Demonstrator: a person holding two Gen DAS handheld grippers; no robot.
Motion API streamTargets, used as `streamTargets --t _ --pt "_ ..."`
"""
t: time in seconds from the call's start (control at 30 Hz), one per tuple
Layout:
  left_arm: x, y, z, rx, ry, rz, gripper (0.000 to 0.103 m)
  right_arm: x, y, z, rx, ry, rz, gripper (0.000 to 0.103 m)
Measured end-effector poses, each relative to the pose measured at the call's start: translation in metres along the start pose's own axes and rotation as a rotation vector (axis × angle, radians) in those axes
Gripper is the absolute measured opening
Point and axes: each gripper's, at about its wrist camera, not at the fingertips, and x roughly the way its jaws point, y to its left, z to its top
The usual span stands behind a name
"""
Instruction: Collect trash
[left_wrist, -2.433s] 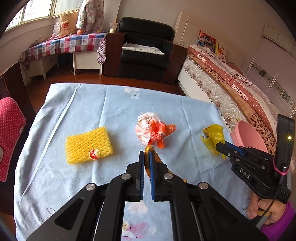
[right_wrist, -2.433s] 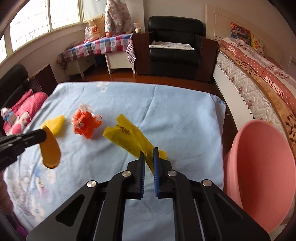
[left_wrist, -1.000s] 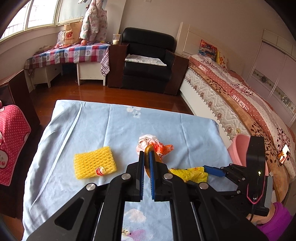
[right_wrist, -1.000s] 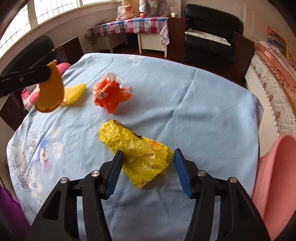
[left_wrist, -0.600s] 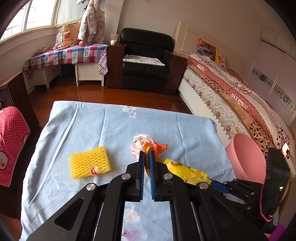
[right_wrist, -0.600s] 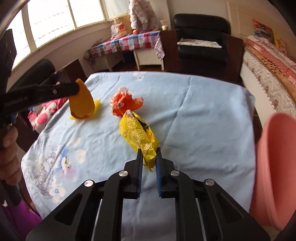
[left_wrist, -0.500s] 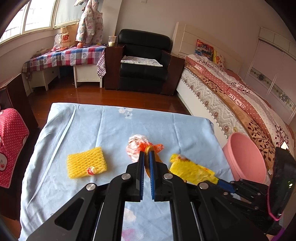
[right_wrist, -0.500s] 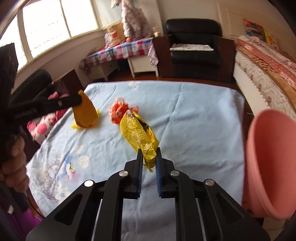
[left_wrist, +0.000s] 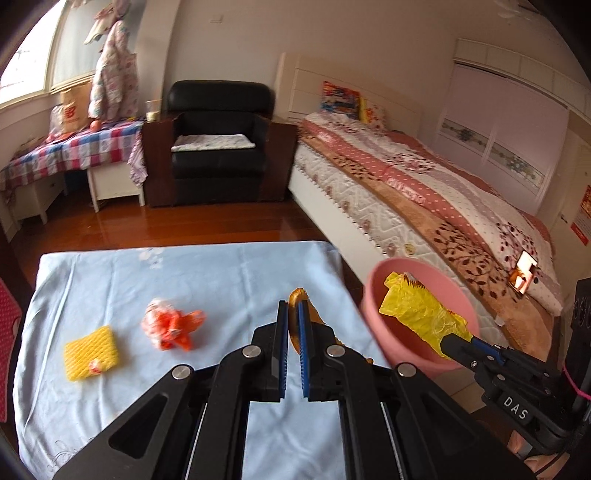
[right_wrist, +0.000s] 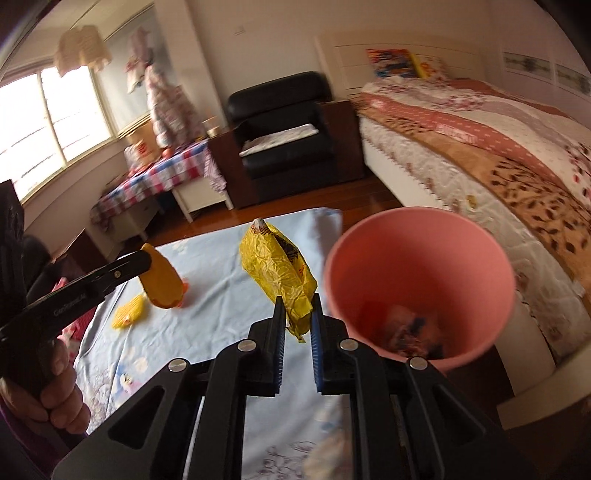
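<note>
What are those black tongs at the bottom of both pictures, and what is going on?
No robot here: a person holds a hand-operated claw in each hand, each with a camera looking along its two fingers. One picture comes from the left claw, the other from the right claw. The left claw is shut on an orange peel; the right claw is shut on a yellow wrapper, held near a pink bin that stands beside the table and already holds some rubbish. On the blue cloth lie a yellow foam net and a crumpled orange bag.
</note>
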Motion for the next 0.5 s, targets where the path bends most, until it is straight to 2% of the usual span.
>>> streamTargets --t 0.23,0.5 --pt "0.016 -0.057 0.011 0.077 -0.006 -0.069 0.005 -0.011 -0.049 0.002 0.112 -0.034 -0.086 0.013" --pt "0.051 -0.118 0.01 0.152 0.038 -0.133 0.005 -0.006 -0.087 0.005 0.171 -0.034 -0.145 0.013"
